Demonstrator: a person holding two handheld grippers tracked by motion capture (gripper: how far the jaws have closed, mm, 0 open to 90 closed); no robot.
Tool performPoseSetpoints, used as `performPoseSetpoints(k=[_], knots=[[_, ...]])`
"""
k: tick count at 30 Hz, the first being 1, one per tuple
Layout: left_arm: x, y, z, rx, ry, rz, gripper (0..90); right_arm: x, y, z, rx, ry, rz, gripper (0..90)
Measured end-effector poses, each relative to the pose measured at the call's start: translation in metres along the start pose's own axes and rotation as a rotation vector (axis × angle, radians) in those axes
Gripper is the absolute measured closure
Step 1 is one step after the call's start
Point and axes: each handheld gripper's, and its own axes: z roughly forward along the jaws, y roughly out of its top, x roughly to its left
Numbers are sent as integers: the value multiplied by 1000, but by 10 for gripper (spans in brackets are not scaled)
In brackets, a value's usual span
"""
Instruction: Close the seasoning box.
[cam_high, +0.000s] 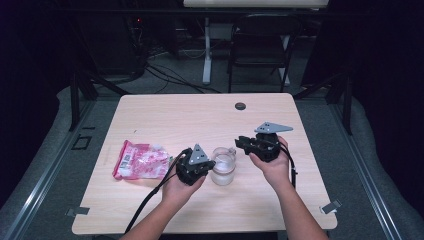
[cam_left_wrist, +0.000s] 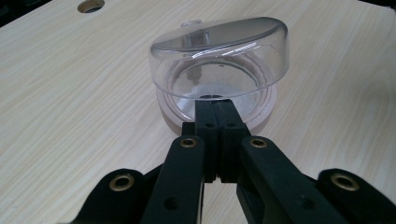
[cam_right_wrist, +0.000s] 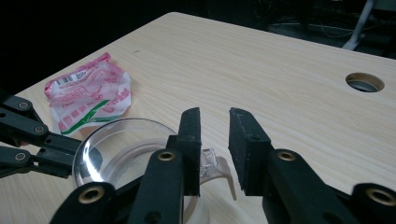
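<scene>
The near rim of the clear container (cam_left_wrist: 219, 70) is covered by the left hand-held gripper (cam_left_wrist: 217, 109); the print on the pink packet (cam_high: 141, 160) cannot be read.

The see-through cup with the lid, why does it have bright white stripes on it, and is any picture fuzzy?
In the left gripper view, the white streaks on the clear lid are lamp glare. In the high view the room behind is dark and the container looks soft, with little detail. In the right gripper view the lid gleams at its edge, while the right gripper looks slightly blurred up close.

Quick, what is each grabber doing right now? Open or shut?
Left hand-held gripper: shut, pinching the rim of the clear round plastic container.
Right hand-held gripper: open, holding nothing, above the container's small lid tab.
</scene>
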Motion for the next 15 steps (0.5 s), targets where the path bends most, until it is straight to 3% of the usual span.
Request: performPoseSetpoints(k=[15], knots=[[-1, -8, 0, 18, -2, -4, 900, 0, 0, 1, -1, 0, 3, 691]])
